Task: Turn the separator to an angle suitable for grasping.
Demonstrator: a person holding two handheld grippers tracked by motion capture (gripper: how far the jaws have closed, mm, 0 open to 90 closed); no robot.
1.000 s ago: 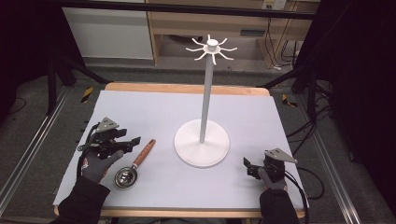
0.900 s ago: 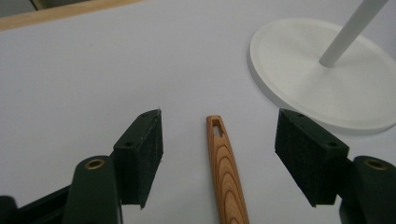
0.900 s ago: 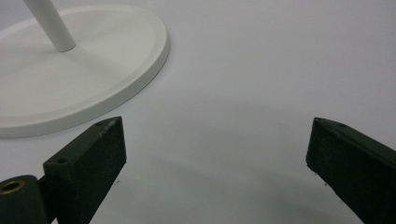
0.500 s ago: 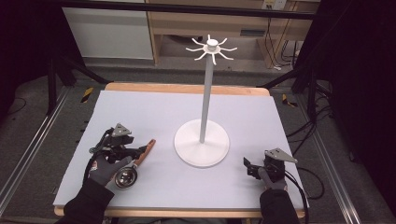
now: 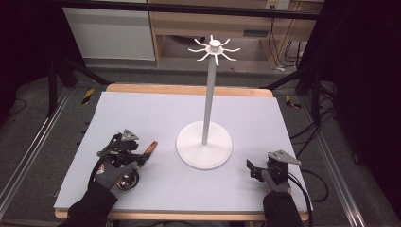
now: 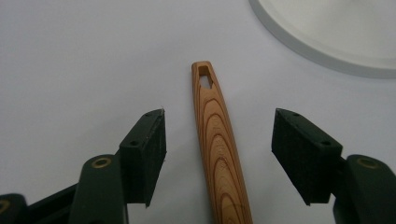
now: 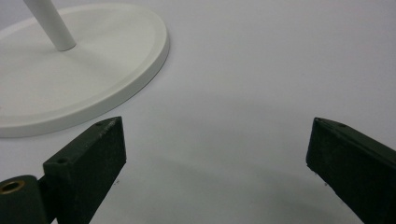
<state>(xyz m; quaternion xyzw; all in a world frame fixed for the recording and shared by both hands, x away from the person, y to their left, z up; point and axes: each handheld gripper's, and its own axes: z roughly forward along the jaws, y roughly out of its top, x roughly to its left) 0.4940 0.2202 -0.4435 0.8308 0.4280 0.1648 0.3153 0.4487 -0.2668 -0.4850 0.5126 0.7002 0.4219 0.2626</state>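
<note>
A scoop with a wooden handle [image 5: 150, 147] and a round metal bowl [image 5: 127, 180] lies on the grey mat, left of the white stand. My left gripper [image 5: 138, 156] is low over it. In the left gripper view the handle [image 6: 217, 154] runs up between the two pads [image 6: 149, 149] with a gap on each side. The left gripper [image 6: 219, 123] is open, and its jaws have just been closing around the handle without touching it. My right gripper [image 5: 251, 170] rests at the front right, and in its own view it [image 7: 215, 140] is open over bare mat.
A white stand with a round base [image 5: 204, 150], a tall pole and a ring of hooks [image 5: 214, 47] on top stands mid-table. Its base rim [image 6: 336, 46] lies just beyond the handle tip and left of the right gripper [image 7: 70, 93]. The mat [image 5: 156, 109] covers the wooden table.
My left gripper has moved down and to the right, over the scoop's handle, and now straddles it with narrower jaws. The right gripper has stayed put.
</note>
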